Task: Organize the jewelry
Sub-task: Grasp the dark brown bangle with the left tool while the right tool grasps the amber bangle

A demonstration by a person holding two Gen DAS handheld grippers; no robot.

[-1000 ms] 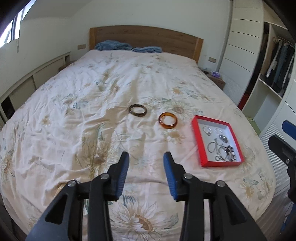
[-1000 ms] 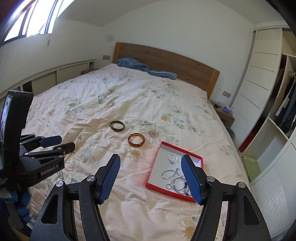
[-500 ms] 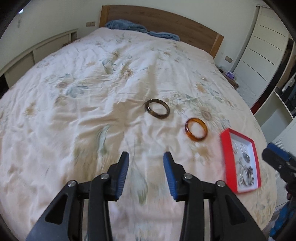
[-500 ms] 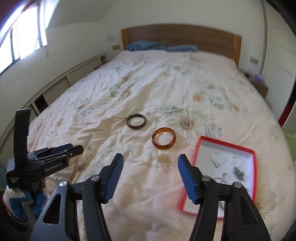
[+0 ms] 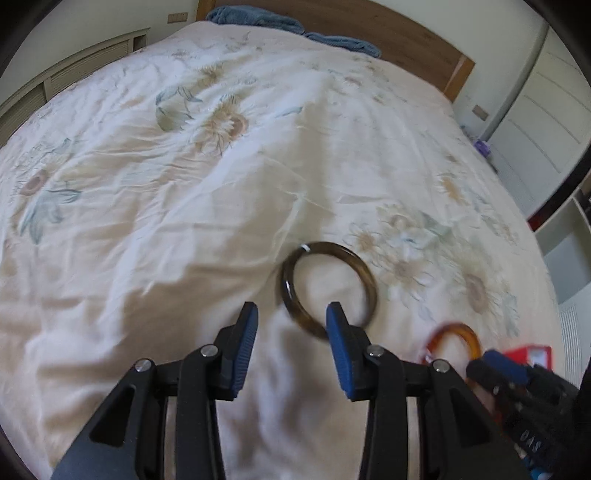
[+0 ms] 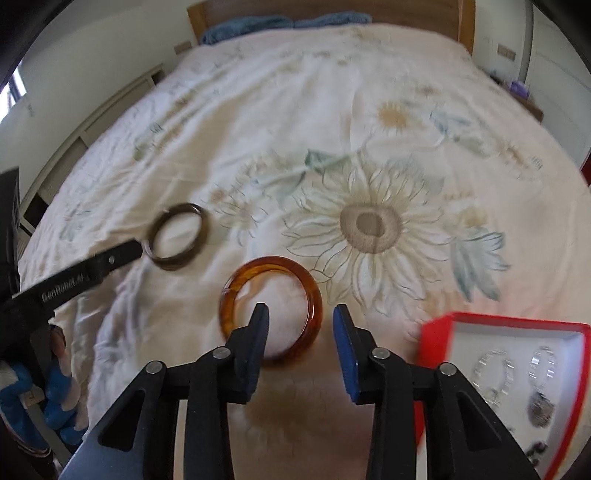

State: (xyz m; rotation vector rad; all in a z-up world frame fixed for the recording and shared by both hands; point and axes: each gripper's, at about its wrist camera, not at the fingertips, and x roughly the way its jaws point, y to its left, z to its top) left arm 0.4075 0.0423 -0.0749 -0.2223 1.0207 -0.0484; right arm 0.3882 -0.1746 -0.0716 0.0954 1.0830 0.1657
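We see the bed [image 5: 221,184] first, its cream duvet printed with sunflowers filling both views, with a wooden headboard [image 5: 406,40] and blue pillows [image 5: 255,18] at the far end. On the duvet at the right sits the red tray [image 6: 436,332], white inside, holding several silvery pieces that are too blurred for us to tell apart.

Our left tool [image 5: 291,325] hangs low over the duvet with its blue pads standing wide apart and nothing between them. The dark brown bangle [image 5: 328,288] lies flat on the duvet just ahead of it and a little to the right; the tip of the right-hand finger overlaps the bangle's near arc in the left wrist view, though we cannot tell whether they touch. In the right wrist view the same tool's black finger reaches to the bangle's left rim.

Our right tool [image 6: 301,321] is likewise wide, gripping nothing. The amber bangle [image 6: 271,306] lies flat directly before it, nearer its left finger: that finger's tip shows inside the ring, while the ring's right side falls in the gap between the two pads. The red tray lies just beside this tool on its right, and the two bangles lie near each other, apart.
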